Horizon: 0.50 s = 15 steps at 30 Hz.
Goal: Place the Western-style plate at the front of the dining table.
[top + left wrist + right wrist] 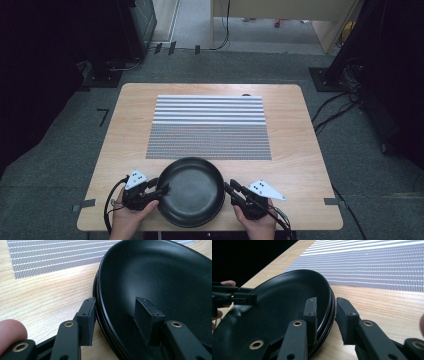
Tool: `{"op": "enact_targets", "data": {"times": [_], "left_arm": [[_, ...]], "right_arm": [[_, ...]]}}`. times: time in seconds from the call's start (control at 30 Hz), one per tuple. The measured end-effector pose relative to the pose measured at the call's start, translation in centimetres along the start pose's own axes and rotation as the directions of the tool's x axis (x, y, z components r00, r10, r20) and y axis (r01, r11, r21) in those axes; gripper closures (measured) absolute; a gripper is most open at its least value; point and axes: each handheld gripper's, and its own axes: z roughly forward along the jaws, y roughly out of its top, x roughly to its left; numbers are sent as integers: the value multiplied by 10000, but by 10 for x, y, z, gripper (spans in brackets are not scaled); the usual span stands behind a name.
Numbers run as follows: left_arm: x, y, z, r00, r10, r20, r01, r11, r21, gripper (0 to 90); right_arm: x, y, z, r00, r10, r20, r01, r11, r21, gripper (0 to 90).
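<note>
A stack of black plates [191, 191] [162, 277] [274, 302] lies on the wooden table [131, 115] near its front edge. My left gripper [163, 188] [116, 302] is open and straddles the stack's left rim. Its outer pad rests against the rim edges and its inner pad stands inside the top plate. My right gripper [230, 188] [327, 301] has the right rim between its pads, which sit tight on either side of it. Far off in the right gripper view, the left gripper [239, 298] reaches over the opposite rim.
A grey and white striped placemat [209, 127] covers the middle of the table, just beyond the plates. The table's front edge runs close under both hands. Grey carpet with cables [335, 107] and dark equipment stands surround the table.
</note>
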Motion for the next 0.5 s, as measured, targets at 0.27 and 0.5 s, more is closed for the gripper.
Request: {"op": "enact_targets", "data": {"times": [0.27, 0.5], "left_arm": [[-1, 1, -3, 10000, -70, 33, 70, 10000, -70, 534], [0, 2, -3, 9999, -124, 112, 124, 9999, -70, 541]], "right_arm": [[-6, 1, 6, 9971, 756, 37, -757, 9966, 328, 729], [-7, 2, 12, 9870, 1500, -577, -1453, 9863, 779, 771]]}}
